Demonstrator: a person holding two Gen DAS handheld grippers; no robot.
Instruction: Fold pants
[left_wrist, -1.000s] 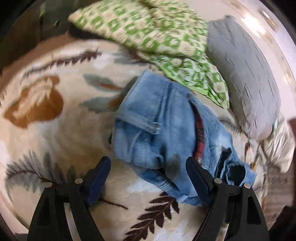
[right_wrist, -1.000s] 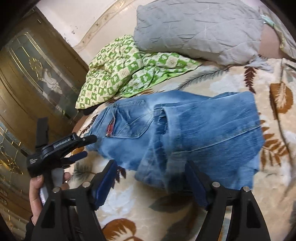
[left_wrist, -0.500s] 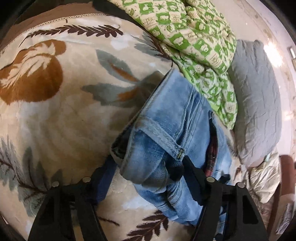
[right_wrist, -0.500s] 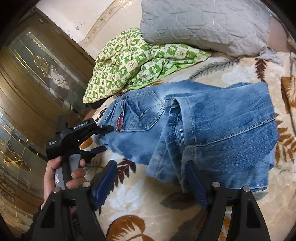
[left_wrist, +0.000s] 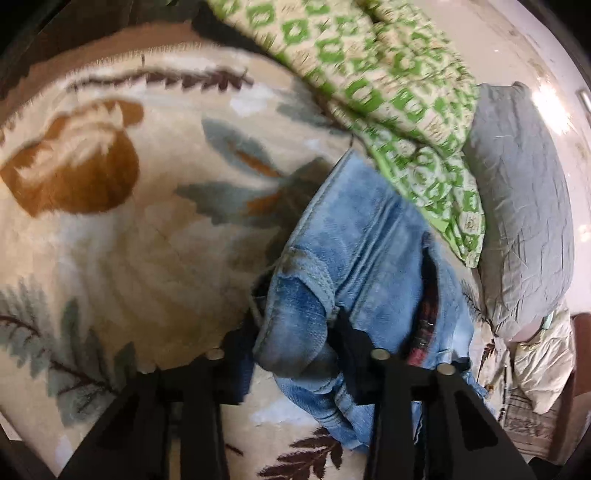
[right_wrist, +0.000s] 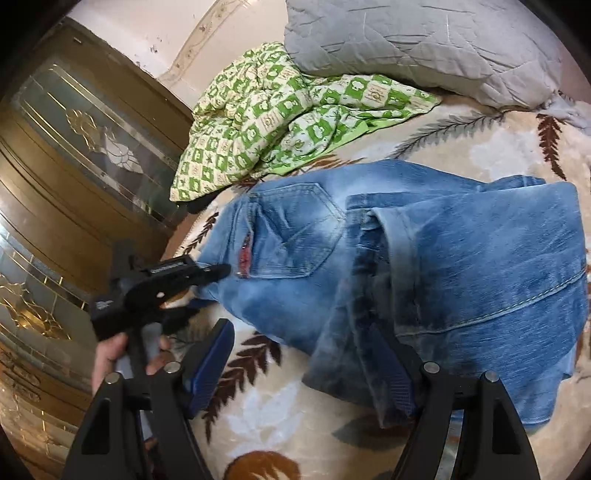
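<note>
— Right wrist view first, biggest things down: we see the bed's leaf-patterned blanket (right_wrist: 480, 147) carrying everything, with the grey pillow (right_wrist: 424, 44) and the green checked quilt (right_wrist: 280, 122) at its far side. The jeans (right_wrist: 443, 266) lie across the middle, already doubled, a leg panel folded over the seat and back pocket.

— And our claws?

— Our left claw (left_wrist: 295, 336) is narrowed on a bunched edge of denim at the waistband end (the left wrist view is a bit blurred, but cloth clearly fills the gap). Our right claw (right_wrist: 303, 369) stands wide, one finger touching the near folded edge and nothing pinched.

— So which step are we in?

— We judge it a middle fold: one end gripped, the other not yet. Next we should close the right claw on the near edge, then carry both ends over evenly so the layers stay stacked.
</note>
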